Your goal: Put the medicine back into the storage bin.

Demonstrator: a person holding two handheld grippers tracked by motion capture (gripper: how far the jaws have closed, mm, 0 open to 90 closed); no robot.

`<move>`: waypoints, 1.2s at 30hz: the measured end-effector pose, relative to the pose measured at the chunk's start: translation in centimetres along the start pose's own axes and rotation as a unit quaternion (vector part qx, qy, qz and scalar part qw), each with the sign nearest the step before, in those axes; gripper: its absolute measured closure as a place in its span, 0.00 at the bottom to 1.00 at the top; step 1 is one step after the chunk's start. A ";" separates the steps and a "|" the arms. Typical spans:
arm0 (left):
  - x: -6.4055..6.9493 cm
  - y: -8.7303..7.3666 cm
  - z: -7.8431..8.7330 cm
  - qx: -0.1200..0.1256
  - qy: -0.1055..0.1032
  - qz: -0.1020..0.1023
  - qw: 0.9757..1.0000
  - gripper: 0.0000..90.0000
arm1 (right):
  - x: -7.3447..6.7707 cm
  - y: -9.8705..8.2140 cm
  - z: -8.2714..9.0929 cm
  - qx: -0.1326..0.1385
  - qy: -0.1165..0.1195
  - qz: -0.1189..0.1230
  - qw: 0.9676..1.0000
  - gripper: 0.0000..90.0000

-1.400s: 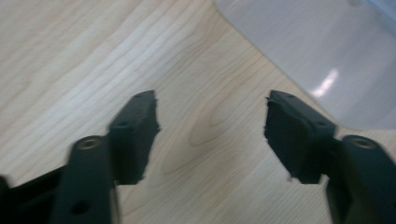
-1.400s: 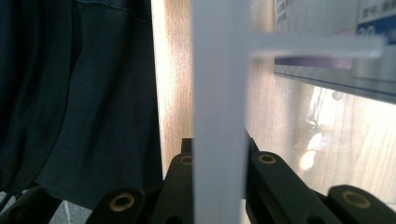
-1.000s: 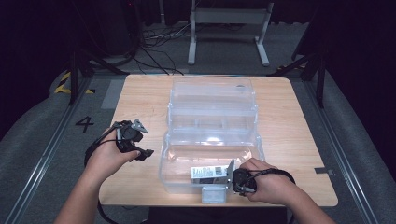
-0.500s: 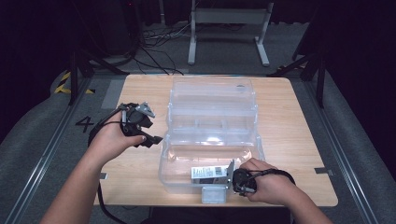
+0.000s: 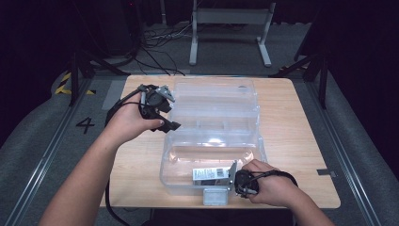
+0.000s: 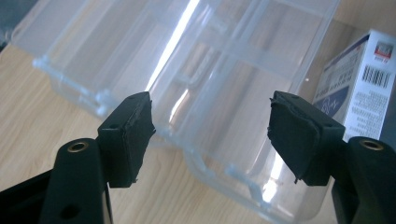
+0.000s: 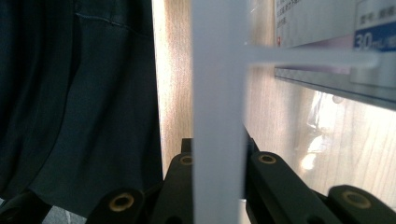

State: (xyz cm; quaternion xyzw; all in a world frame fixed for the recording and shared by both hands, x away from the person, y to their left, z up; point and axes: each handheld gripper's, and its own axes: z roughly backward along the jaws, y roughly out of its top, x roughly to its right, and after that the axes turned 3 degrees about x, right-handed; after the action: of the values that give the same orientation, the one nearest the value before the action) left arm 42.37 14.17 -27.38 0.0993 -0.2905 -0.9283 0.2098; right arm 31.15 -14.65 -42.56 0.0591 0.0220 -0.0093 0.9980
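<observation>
The right hand-held gripper (image 5: 234, 181) is closed on the near wall of the clear plastic box (image 5: 212, 123), which stands open on the table (image 5: 291, 141). A small white carton (image 5: 210, 175) lies inside the box, just beside this hand-held gripper. The left hand-held gripper (image 5: 167, 115) is open and holds nothing; the box's far tiers are just in front of its fingertips (image 6: 128, 135).
</observation>
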 end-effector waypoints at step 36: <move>0.4 7.2 -8.0 -0.040 -0.051 -0.064 0.996 0.55 | 0.0 -0.1 0.0 0.011 0.000 -0.003 1.000 0.97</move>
State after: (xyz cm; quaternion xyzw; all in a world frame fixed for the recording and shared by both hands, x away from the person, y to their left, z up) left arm 46.87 4.67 -29.65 0.0623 -0.2566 -0.9545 0.1385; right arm 31.12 -14.78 -42.54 0.0705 0.0218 -0.0121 0.9972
